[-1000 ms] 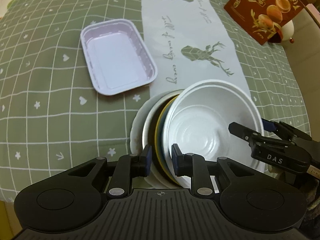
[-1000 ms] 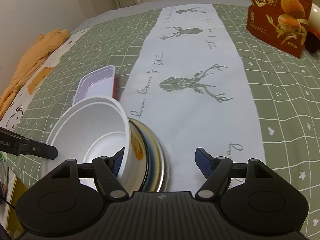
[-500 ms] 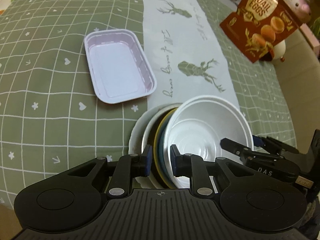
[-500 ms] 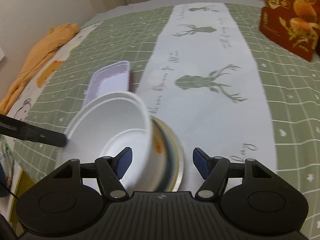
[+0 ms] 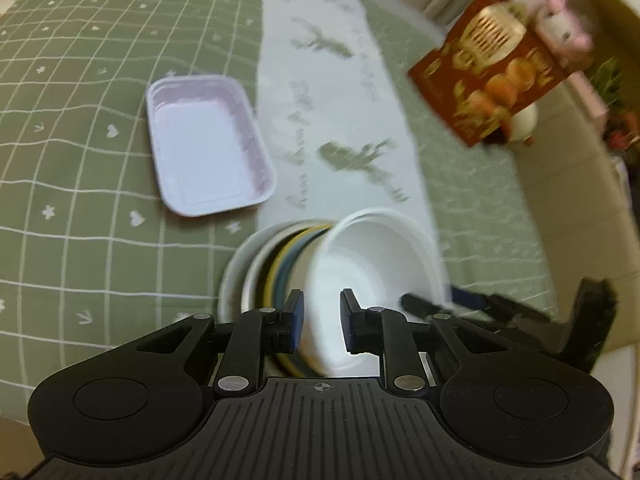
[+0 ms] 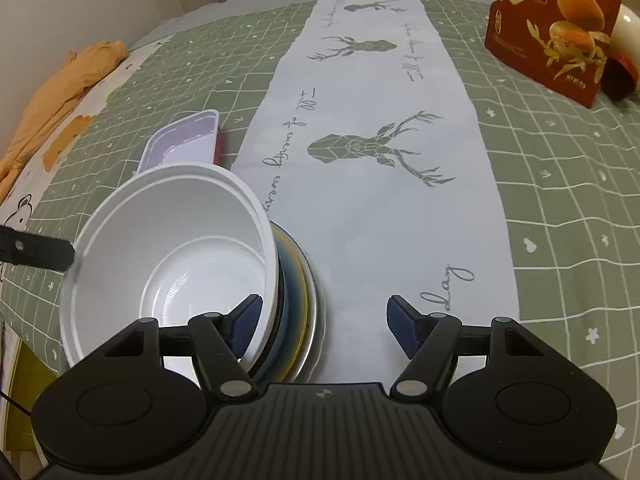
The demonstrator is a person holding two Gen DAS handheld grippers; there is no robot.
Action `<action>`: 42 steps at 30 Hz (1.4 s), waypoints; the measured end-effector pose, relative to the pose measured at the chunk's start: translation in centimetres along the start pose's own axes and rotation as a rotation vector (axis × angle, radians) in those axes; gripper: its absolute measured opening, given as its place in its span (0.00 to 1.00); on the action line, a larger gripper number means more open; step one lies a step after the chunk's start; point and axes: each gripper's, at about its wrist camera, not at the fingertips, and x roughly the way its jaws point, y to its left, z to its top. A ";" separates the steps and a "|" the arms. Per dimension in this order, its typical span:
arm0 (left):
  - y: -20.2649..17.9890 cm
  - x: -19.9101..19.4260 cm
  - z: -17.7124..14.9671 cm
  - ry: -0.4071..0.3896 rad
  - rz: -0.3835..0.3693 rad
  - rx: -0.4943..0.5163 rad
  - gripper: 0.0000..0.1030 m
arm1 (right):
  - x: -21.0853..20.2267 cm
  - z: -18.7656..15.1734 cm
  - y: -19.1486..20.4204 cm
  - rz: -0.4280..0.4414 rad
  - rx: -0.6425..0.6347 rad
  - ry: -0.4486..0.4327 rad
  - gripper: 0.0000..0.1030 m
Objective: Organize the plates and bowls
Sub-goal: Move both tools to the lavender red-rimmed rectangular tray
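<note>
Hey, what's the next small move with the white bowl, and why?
Probably lift the white bowl clear with the left gripper. It appears pinched at its near rim, tilted, leaning on the plate stack; the right gripper is open, holding nothing.

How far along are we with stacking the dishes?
Mostly done: plates sit stacked with the white bowl tilted on top. In hand: the left gripper pinches that bowl's wall; the right gripper is open beside it. Left: the rectangular tray lies apart.
</note>
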 end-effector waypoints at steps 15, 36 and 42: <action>5.4 0.0 4.0 -0.549 0.225 -0.288 0.21 | -7.1 8.2 7.1 -0.092 -0.142 -0.083 0.73; 13.9 9.7 5.4 -0.273 0.302 -0.363 0.27 | 13.6 18.0 16.3 -0.205 -0.173 0.230 0.78; 14.9 9.3 5.0 -0.253 0.261 -0.390 0.27 | 16.7 18.2 17.0 -0.219 -0.145 0.305 0.58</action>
